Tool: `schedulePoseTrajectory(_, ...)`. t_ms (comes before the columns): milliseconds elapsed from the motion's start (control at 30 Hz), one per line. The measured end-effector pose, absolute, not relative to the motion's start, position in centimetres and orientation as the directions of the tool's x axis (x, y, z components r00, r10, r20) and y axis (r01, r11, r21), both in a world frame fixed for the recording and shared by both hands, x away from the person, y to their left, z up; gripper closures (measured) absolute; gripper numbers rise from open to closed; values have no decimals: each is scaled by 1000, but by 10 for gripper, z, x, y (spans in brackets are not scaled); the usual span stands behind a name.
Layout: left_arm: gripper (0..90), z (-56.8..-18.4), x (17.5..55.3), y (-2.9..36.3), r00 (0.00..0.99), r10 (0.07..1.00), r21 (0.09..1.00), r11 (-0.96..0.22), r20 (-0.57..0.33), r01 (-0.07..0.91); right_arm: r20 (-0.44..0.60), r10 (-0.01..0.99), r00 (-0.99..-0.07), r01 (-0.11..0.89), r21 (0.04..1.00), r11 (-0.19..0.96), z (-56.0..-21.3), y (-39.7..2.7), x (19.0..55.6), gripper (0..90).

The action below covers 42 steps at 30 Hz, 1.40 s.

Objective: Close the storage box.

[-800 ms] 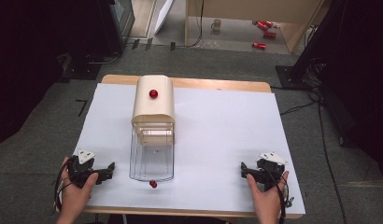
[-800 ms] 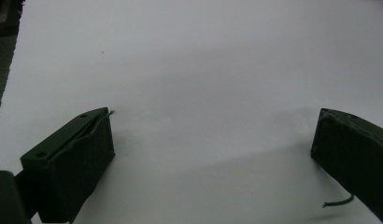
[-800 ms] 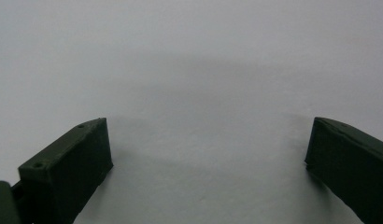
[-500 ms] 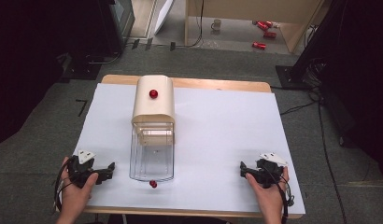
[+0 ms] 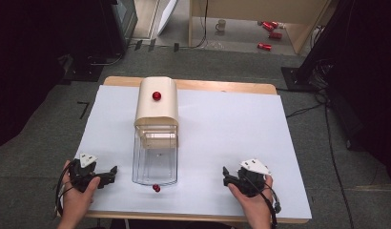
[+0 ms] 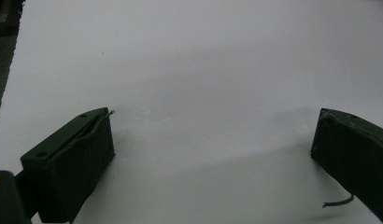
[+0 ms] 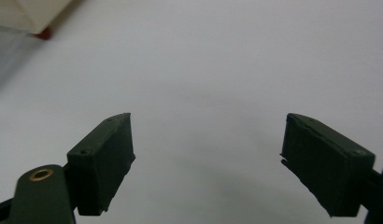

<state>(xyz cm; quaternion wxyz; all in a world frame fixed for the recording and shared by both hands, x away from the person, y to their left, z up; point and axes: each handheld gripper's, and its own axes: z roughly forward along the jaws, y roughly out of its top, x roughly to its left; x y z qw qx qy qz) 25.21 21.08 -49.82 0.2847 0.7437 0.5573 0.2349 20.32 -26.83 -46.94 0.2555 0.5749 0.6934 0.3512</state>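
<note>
Left tool (image 5: 109, 175): held in the person's left hand (image 5: 77, 193) at the near left corner of the surface (image 5: 231, 124), jaws pointing toward the centre. In the left gripper view the left tool (image 6: 213, 140) had its jaws spread wide, with nothing but white covering between them. A short loose wire end (image 6: 338, 202) lay beside the jaw at that view's right edge.

Right tool (image 5: 226, 174): held in the right hand (image 5: 253, 202) at the near right, jaws pointing toward the centre. In the right gripper view the right tool (image 7: 208, 140) was likewise spread apart and gripped nothing.

Between the two tools, well apart from each, stood a clear plastic container (image 5: 155, 157) with a cream rounded lid (image 5: 157, 102) over its far half. A red knob (image 5: 156, 96) sat on the lid. A second red knob (image 5: 156, 188) showed at the container's near bottom edge, just above the white covering.

Beyond the surface, red cans (image 5: 270, 28) and a mug (image 5: 221, 24) lay on the floor.
</note>
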Motion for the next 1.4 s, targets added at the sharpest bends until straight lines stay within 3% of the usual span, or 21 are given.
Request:
schedulePoseTrajectory(567, 0, -498, 252, 211, 269, 963, 685, -217, 32, 695, 90, 914, -397, 557, 815, 162, -455, -184, 178, 289)
schedulePoseTrajectory(733, 0, -498, 252, 211, 269, 963, 685, -217, 32, 695, 107, 895, -433, 550, 818, 169, -454, -165, 174, 360)
schedulePoseTrajectory(1167, 0, -498, 252, 211, 269, 963, 685, -217, 32, 695, 148, 859, -490, 561, 808, 181, -452, -147, 161, 470)
schedulePoseTrajectory(1400, 0, -498, 252, 211, 269, 963, 685, -217, 32, 695, 170, 836, -522, 554, 813, 180, -452, -139, 162, 478)
